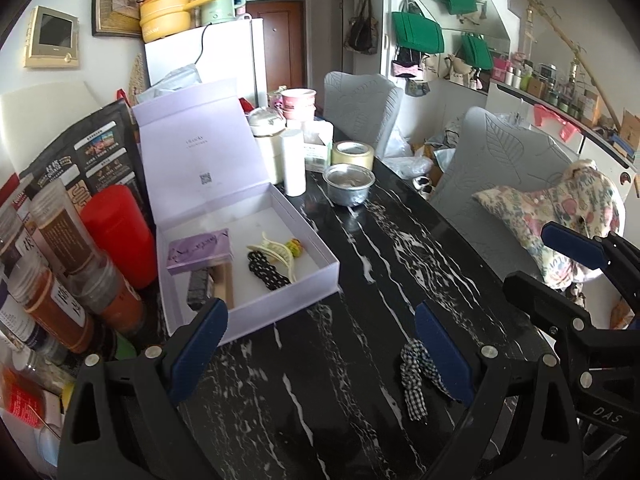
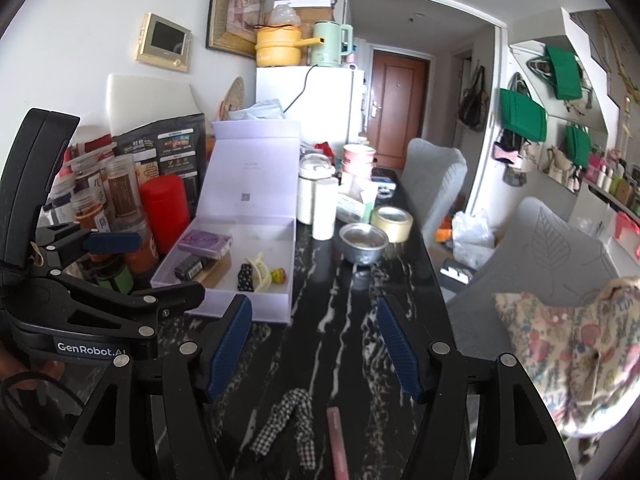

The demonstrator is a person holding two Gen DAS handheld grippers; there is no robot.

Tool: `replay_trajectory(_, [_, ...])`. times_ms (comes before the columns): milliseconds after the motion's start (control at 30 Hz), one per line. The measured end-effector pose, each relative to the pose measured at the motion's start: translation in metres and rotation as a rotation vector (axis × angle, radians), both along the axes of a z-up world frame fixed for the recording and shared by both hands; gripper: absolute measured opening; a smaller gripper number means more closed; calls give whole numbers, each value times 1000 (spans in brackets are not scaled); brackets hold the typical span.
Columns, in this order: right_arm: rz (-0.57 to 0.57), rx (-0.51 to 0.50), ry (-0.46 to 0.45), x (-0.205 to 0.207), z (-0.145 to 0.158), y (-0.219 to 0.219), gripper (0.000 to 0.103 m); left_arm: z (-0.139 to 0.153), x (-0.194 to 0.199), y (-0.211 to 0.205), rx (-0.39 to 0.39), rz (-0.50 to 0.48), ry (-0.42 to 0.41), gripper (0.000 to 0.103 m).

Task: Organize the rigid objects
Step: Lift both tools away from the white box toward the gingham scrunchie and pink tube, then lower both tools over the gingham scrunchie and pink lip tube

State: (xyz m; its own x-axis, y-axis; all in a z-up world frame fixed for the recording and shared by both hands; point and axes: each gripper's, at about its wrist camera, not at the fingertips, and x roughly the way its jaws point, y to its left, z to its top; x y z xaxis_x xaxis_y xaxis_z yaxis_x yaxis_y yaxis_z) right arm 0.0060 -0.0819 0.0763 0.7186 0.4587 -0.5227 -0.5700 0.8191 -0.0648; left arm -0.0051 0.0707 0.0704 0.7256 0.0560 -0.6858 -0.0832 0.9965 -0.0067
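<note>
Now your right gripper (image 2: 314, 344) hangs released over the desk (image 2: 340, 308), with the pink stick (image 2: 337, 440) lying below and just ahead of it, long axis running nearly along the fingers. The checked tie (image 2: 294, 424) sits just left of it. Your left gripper (image 1: 320, 344) is released too, farther off, with the box (image 1: 280, 300) ahead-left.

R gripper (image 2: 314, 350) open above checked scrunchie (image 2: 289, 424)
</note>
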Motion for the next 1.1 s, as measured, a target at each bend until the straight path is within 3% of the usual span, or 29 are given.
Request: replay_trajectory(1100, [-202,2,222,-6,-99,-80,66,-109,2,-72,-129,-190,224,96])
